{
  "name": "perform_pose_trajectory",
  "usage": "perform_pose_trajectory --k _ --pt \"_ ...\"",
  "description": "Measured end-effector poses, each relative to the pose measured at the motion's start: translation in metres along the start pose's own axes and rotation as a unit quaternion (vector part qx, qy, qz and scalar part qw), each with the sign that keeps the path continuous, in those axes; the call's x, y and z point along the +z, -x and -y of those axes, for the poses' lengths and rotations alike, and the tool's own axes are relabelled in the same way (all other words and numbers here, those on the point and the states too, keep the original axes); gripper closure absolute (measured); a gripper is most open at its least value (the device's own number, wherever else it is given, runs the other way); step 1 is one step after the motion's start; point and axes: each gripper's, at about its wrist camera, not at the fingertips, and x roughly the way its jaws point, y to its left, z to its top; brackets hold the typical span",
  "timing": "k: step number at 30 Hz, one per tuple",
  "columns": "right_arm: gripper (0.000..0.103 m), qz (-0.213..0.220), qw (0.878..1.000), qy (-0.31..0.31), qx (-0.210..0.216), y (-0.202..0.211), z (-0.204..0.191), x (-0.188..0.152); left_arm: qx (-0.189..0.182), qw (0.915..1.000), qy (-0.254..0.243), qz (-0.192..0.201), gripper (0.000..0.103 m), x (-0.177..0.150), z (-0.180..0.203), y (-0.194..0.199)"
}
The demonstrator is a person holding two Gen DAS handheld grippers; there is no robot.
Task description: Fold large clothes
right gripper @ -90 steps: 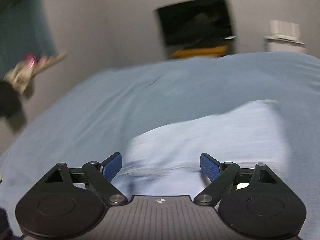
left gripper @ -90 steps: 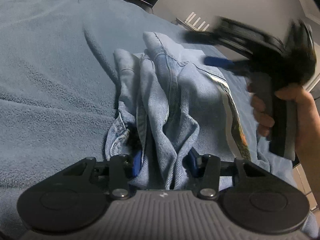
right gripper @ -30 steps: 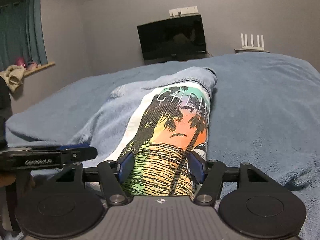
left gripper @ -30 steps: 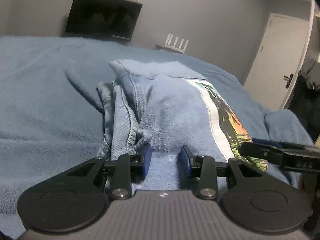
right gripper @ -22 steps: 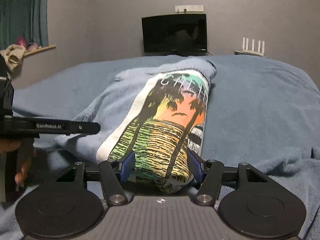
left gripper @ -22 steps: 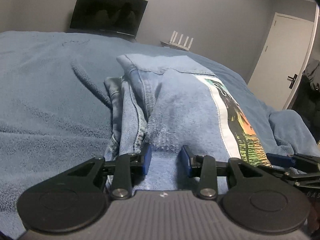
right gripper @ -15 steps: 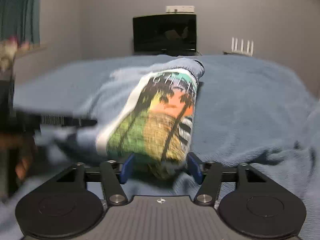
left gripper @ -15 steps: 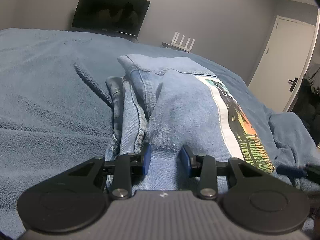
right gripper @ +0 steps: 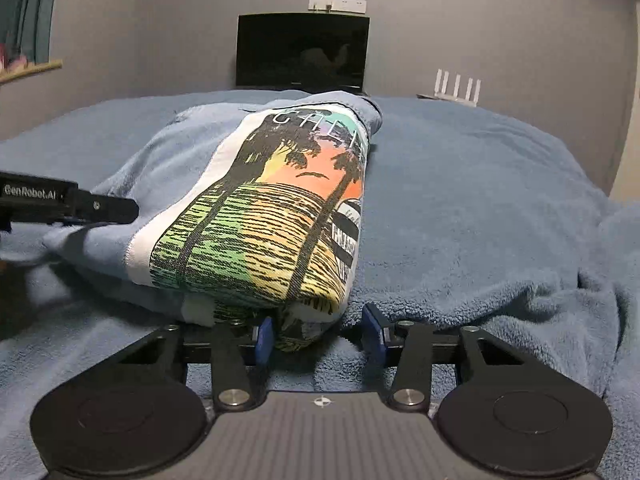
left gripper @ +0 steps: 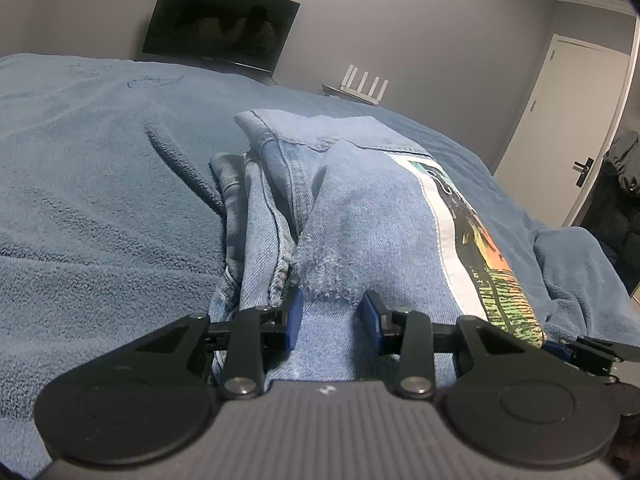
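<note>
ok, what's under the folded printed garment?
The printed garment lies on the blue blanket. Denim folds show beside it in the left wrist view; how far they run beneath is covered.

Background stuff: a dark TV [right gripper: 302, 50] hangs on the grey wall at top center in the right wrist view, with a white outlet strip [right gripper: 337, 5] just above it. A white router [right gripper: 457, 85] with four antennas sits to its right. White door [left gripper: 560, 128] at far right of the left view. Blue fuzzy blanket [left gripper: 100, 184] covers the bed.
</note>
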Motion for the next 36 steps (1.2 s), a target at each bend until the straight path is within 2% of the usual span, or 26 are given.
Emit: perform_pose_trajectory --k 4,8,12,14,16,18,20,23,27,31,33,36 --pt "0.06 -0.002 1.0 -0.025 0.001 -0.004 0.01 -0.003 0.0 1.0 -0.01 -0.001 0.07 0.0 0.002 0.0" --pt "0.048 -0.015 0.998 -0.065 0.007 -0.012 0.022 -0.006 0.0 0.9999 -0.01 -0.003 0.07 0.0 0.0 0.001" --pt "0.047 -0.018 0.998 -0.055 0.01 -0.005 0.019 -0.004 0.001 1.0 0.004 -0.004 0.07 0.001 -0.005 0.003" --pt "0.046 0.001 0.999 -0.033 0.012 0.011 0.014 -0.003 -0.001 0.9999 0.014 -0.005 0.07 0.002 -0.008 0.004" --pt "0.046 0.039 0.999 0.01 0.013 0.028 0.003 0.001 -0.002 0.9998 0.018 -0.006 0.07 0.001 -0.009 0.003" --pt "0.046 0.081 0.996 0.025 0.03 0.039 -0.003 0.008 -0.001 0.9999 0.015 -0.005 0.07 0.001 -0.008 0.004" --pt "0.047 0.1 0.994 0.031 0.045 0.039 -0.01 0.023 -0.001 0.9999 0.014 -0.006 0.07 0.0 -0.006 0.004" --pt "0.05 0.085 0.994 0.033 0.06 0.012 -0.024 0.053 -0.002 0.9998 0.018 -0.007 0.07 0.0 -0.007 0.005" --pt "0.065 0.049 0.997 0.017 0.057 -0.049 -0.04 0.092 -0.002 0.9998 0.019 -0.006 0.07 0.0 -0.007 0.005" --pt "0.058 0.06 0.995 0.061 0.044 -0.087 -0.063 0.115 -0.007 0.9997 0.024 -0.007 0.07 0.001 -0.01 0.004" --pt "0.055 0.046 0.994 0.083 0.06 -0.105 -0.077 0.124 -0.009 0.9995 0.027 -0.009 0.07 0.001 -0.012 0.003" --pt "0.056 0.025 0.992 0.109 0.058 -0.13 -0.097 0.13 -0.01 0.9991 0.039 -0.011 0.07 0.002 -0.016 0.001"
